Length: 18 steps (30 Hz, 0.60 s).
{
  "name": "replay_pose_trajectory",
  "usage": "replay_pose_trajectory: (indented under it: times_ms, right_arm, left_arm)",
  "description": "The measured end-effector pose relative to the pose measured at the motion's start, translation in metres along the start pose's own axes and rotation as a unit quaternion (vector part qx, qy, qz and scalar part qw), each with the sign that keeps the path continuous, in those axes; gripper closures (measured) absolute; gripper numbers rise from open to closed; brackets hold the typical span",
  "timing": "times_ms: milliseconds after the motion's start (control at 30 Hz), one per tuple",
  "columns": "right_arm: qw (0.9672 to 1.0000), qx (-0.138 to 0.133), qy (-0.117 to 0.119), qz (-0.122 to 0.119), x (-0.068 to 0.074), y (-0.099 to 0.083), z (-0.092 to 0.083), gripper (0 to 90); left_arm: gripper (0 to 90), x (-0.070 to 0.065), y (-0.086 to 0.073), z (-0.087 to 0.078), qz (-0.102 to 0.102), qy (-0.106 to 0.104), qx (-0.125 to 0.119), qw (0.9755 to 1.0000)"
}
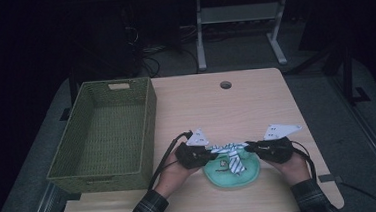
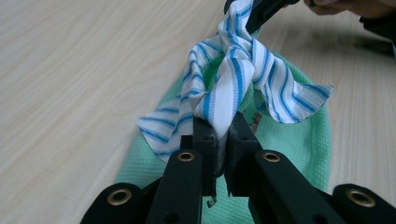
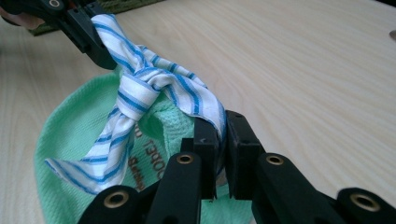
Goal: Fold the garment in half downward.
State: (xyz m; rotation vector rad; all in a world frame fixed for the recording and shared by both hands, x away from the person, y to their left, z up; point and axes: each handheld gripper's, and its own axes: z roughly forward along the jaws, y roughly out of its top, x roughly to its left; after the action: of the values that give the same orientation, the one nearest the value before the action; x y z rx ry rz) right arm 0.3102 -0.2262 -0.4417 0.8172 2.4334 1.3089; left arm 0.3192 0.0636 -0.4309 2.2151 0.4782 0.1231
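A round mint-green cloth (image 1: 229, 179) lies near the table's front edge. A blue-and-white striped strip (image 1: 231, 151) is knotted over it, with loose tails hanging on the green fabric. My left gripper (image 1: 212, 153) is shut on the strip's left end and my right gripper (image 1: 248, 145) is shut on its right end. In the left gripper view the jaws (image 2: 222, 128) pinch the striped strip (image 2: 238, 65) above the green cloth (image 2: 299, 149). In the right gripper view the jaws (image 3: 223, 123) clamp the strip (image 3: 135, 93), and printed lettering shows on the green cloth (image 3: 70, 135).
An empty green woven basket (image 1: 146, 114) stands on the table's left side, close to my left hand. A round cable hole (image 1: 225, 85) sits at the back middle of the wooden table (image 1: 256, 106). The legs of a desk stand on the floor beyond.
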Motion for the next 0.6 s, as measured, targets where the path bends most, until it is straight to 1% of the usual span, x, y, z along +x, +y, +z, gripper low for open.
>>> replay_pose_trajectory:
  times_ms: [267, 367, 433, 500, 600]
  right_arm:
    - [1.0, 0.007, 0.004, 0.003, 0.007, -0.008, -0.004, 82.2]
    - [0.9998, 0.012, 0.01, 0.007, 0.01, -0.011, -0.005, 80.6]
    - [0.9998, 0.012, 0.011, 0.008, 0.012, -0.014, -0.007, 79.3]
    - [0.9997, 0.014, 0.015, 0.011, 0.013, -0.016, -0.008, 77.8]
    - [0.9995, 0.016, 0.019, 0.017, 0.014, -0.019, -0.01, 76.0]
  left_arm:
    - [83.9, -0.004, -0.004, 0.004, -0.006, -0.008, 0.011, 0.9999]
    - [83.0, -0.006, -0.006, 0.006, -0.004, -0.014, 0.016, 0.9998]
    - [81.3, -0.008, -0.008, 0.007, -0.002, -0.018, 0.023, 0.9996]
    - [79.0, -0.01, -0.009, 0.007, -0.002, -0.018, 0.026, 0.9995]
    - [76.1, -0.011, -0.01, 0.008, -0.005, -0.022, 0.026, 0.9994]
